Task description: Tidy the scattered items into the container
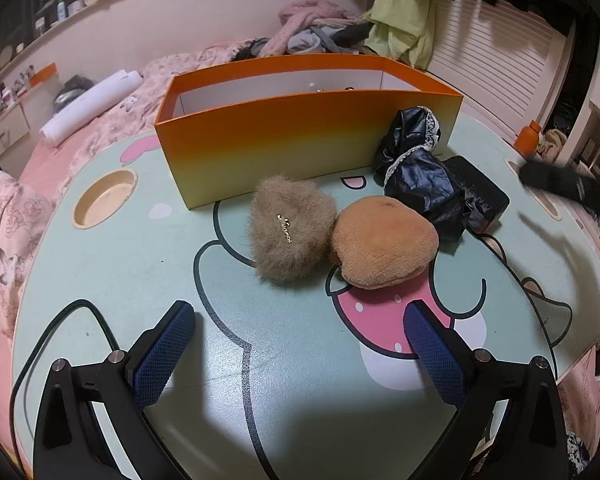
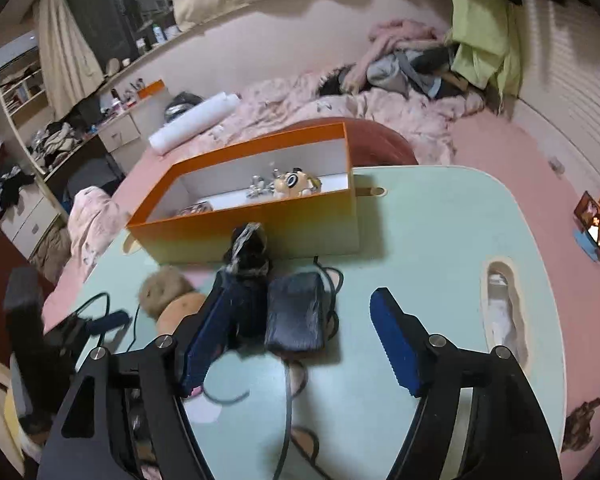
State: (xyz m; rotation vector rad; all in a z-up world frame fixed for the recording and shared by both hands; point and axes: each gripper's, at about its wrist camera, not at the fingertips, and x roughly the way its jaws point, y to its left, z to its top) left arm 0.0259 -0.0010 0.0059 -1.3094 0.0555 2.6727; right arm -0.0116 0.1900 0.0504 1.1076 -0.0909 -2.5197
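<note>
Fluff everywhere on this one, so here's what we've got. From the left wrist camera, our left gripper (image 1: 300, 344) hangs over the mint cartoon table (image 1: 112, 280) with its jaws spread wide and nothing between them. Just ahead sit a fuzzy tan pouch (image 1: 290, 230) and an orange plush (image 1: 384, 242), touching each other. Behind them is a crumpled black lace-trimmed cloth (image 1: 414, 160) right up against the orange box (image 1: 300, 140), with a small black case (image 1: 482, 196) beside it.

From the right wrist camera, our right gripper (image 2: 304, 332) is also open and empty. The black case (image 2: 296, 316) lies on the table between its fingers, closer to the left one, and the pads aren't pressing it. The black cloth (image 2: 248, 252) sits just past that finger, against the box wall. Inside the orange box (image 2: 260, 232) we can already see a few small trinkets and a little cartoon figure (image 2: 296, 184).

We'd guess the case is light and fairly stiff, maybe a bit slick, so pinching it across its short sides looks safest. The pouch and plush should squash easily, so we'd grab those around the middle. The cloth is floppy, so bunch it at the thickest fold.
</note>
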